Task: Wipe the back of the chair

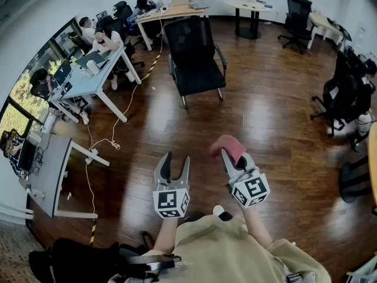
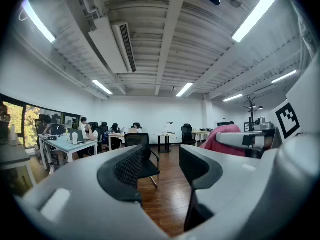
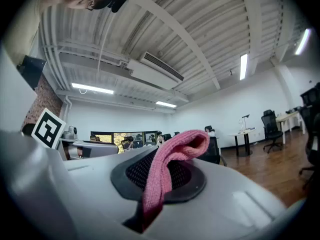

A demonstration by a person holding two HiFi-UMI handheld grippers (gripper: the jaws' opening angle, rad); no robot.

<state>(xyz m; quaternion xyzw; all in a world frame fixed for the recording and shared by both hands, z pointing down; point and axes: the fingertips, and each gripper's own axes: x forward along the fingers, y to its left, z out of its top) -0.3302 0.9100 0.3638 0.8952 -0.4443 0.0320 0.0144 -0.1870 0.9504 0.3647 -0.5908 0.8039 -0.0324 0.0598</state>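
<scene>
Reaching forward from a person in a beige top (image 1: 235, 252) at the bottom of the head view, two hand-held grippers hang side by side above the wooden floor (image 1: 271, 117). The left gripper (image 1: 177, 158) has its jaws spread, and its own view shows only floor and room between them. Just beside it, the right gripper (image 1: 234, 157) has its jaws pressed together on a pink cloth (image 1: 225, 144). In the right gripper view the cloth rises from between the pads (image 3: 190, 176) and folds over at the top, past the jaw tips.

The black chair (image 1: 193, 52) stands well apart from both grippers, straight ahead on the open middle of the floor, towards its far edge. Its seat faces the person and its mesh back stands upright on the far side, so the cloth touches no part of it. In the left gripper view the chair shows in the gap between the open jaws, low and distant.

A pale cable (image 1: 126, 105) trails across the floor left of the chair. Along the floor's left edge a blue-topped desk (image 1: 88, 69) has people seated at it. A round table (image 1: 250, 6) stands by the far wall, and black office chairs (image 1: 347, 93) stand along the right edge.
</scene>
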